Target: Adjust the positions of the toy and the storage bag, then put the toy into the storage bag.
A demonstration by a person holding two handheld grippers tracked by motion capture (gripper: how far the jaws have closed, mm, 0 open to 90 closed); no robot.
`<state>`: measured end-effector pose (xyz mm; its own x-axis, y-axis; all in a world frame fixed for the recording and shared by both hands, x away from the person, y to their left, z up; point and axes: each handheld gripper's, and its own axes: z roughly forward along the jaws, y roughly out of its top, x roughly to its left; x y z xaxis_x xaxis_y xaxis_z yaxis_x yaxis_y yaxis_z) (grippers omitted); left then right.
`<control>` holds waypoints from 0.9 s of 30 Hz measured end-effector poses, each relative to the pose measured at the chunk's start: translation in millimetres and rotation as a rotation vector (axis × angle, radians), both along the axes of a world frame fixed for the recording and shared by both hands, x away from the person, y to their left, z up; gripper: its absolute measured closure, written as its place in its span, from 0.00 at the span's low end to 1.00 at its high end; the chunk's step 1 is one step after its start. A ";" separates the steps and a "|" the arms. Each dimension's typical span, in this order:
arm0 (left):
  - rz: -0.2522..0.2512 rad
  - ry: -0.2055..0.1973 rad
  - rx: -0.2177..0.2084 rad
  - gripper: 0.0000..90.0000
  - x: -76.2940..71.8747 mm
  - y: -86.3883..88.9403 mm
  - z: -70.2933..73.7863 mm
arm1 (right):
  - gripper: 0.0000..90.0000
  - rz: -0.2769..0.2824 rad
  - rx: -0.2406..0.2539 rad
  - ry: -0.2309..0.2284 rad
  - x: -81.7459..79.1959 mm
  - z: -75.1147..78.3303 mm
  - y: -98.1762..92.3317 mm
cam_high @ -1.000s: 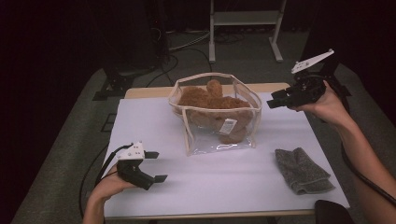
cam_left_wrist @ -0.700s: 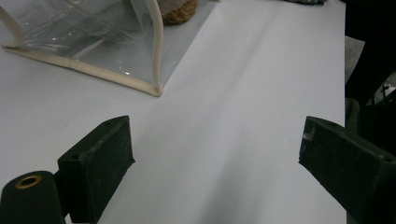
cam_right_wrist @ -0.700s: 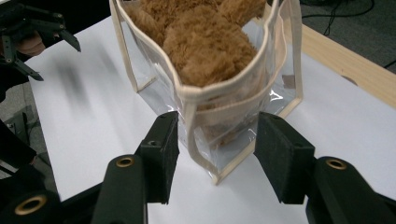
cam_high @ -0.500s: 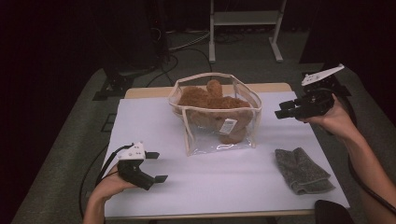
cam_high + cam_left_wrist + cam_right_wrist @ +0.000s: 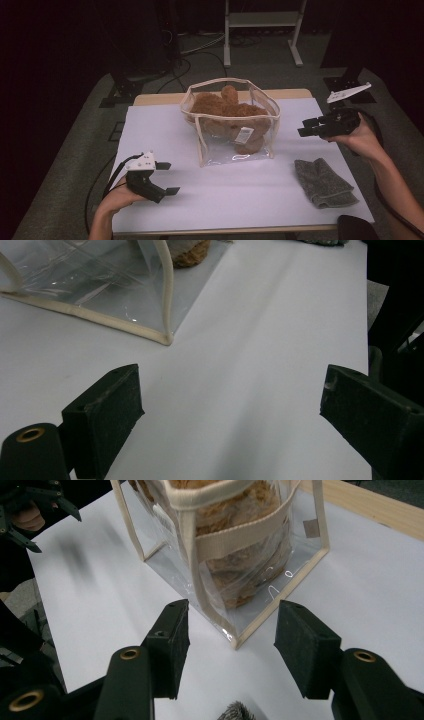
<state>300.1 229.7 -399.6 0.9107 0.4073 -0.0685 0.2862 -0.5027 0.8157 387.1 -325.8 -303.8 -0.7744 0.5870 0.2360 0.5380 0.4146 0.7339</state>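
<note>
A clear bag [image 5: 235,145] with cream trim stands mid-table, holding a brown plush bear [image 5: 220,107]. My right gripper [image 5: 305,127] hovers to its right, level, jaws pointing at the bag. In the right gripper view the bag's corner [image 5: 235,640] lies beyond the jaws of this gripper [image 5: 232,615], which have just been opening with nothing between them. My left gripper [image 5: 169,177] rests at the front left, open and empty. In the left gripper view its jaws [image 5: 230,390] stand wide over bare table, the bag [image 5: 75,285] ahead on the left.
A grey cloth [image 5: 322,182] lies crumpled at the front right of the white tabletop [image 5: 160,130], below my right hand. A metal stand [image 5: 262,20] and cables sit on the floor behind the table.
My right gripper has come down and drifted right, away from the bag's rim. The left gripper, bag and cloth have not moved.
</note>
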 end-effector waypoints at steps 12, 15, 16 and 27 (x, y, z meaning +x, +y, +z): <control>-0.002 0.001 0.002 0.10 -1.3 -2.3 1.1 | 0.50 -0.002 0.024 0.037 -9.3 -30.3 -6.2; -0.003 0.004 0.001 0.10 -1.6 -2.9 0.2 | 0.50 -0.001 0.031 0.046 -12.4 -37.3 -6.9; -0.005 0.006 0.000 0.10 -1.6 -3.0 -0.1 | 0.50 -0.004 0.032 0.052 -13.2 -39.5 -7.0; -0.013 0.003 0.001 0.10 1.6 -5.1 -0.4 | 0.49 -0.006 0.051 0.073 -24.1 -59.8 -10.7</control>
<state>301.7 224.7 -400.1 0.9156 0.3959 -0.0706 0.2819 -0.5067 0.8147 363.0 -336.5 -363.7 -0.7503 0.5776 0.3215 0.5934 0.3741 0.7127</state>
